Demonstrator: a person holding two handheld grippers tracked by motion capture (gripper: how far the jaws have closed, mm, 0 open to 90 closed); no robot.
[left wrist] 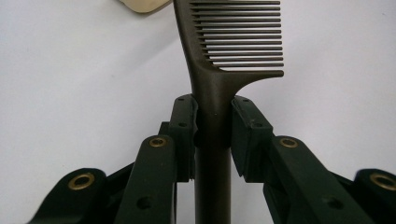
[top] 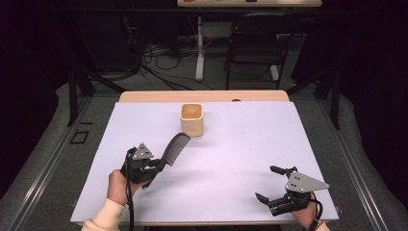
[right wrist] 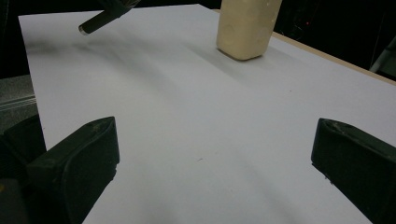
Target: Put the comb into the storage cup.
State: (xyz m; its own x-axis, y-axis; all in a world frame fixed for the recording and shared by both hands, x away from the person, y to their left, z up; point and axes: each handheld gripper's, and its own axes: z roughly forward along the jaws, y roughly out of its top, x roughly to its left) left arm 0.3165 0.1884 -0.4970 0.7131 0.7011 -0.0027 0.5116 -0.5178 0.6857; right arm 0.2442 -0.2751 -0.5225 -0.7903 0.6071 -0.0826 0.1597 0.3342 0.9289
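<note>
Person with hand-held tongs at a white-covered counter [top: 231,144]. The left tongs [top: 155,167], at the near left, pinch the handle of a dark comb [top: 172,148]; the left gripper view shows both pads pressed flat against the handle [left wrist: 212,121] just below the point where the teeth begin. Gripping at this neck leaves the toothed end free and gives good control of its direction, while the rest of the handle runs back between the jaws. The comb is lifted clear of the counter and slants up and away, its toothed end pointing toward the beige square cup [top: 192,119] that stands upright at the far centre. Comb and cup are near each other but apart. The alignment suggests that the comb is meant to go into the cup's open top, teeth end leading or after a turn; which one cannot be told.

The left hand [top: 118,185] grips its tool from behind, the forearm entering from the near edge in a light sleeve. The right tongs [top: 269,185] rest low at the near right, well apart from comb and cup, jaws spread wide with nothing between them; the right gripper view looks across bare counter toward the cup [right wrist: 245,28]. This idle pose keeps the right side out of the comb's path.
</note>
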